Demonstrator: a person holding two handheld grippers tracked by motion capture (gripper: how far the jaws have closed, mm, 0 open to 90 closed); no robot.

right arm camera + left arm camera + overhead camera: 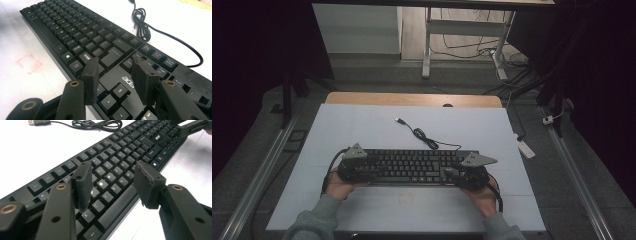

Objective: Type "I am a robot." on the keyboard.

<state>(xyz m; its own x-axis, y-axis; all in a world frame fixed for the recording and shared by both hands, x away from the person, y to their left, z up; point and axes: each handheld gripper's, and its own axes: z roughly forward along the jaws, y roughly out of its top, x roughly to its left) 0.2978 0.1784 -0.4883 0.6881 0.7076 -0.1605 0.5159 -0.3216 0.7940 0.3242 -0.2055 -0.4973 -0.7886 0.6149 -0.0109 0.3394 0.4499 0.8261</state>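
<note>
Listing from the claws outward: we record the left claw [110, 185] released, jaws apart over the letter keys at the keyboard's [412, 166] left end. Right claw [117, 78] likewise released, jaws apart above the arrow-key block. Keyboard: black, lying flat near the front of the white bench [362, 125]. Its cable [424, 137] trails away behind, partly coiled, USB plug [400, 121] lying loose on the bench.

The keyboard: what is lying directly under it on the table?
The keyboard rests on a white sheet that covers the table. A faint red square mark shows on the sheet beside it. Whatever lies beneath the keyboard itself is covered.
</note>
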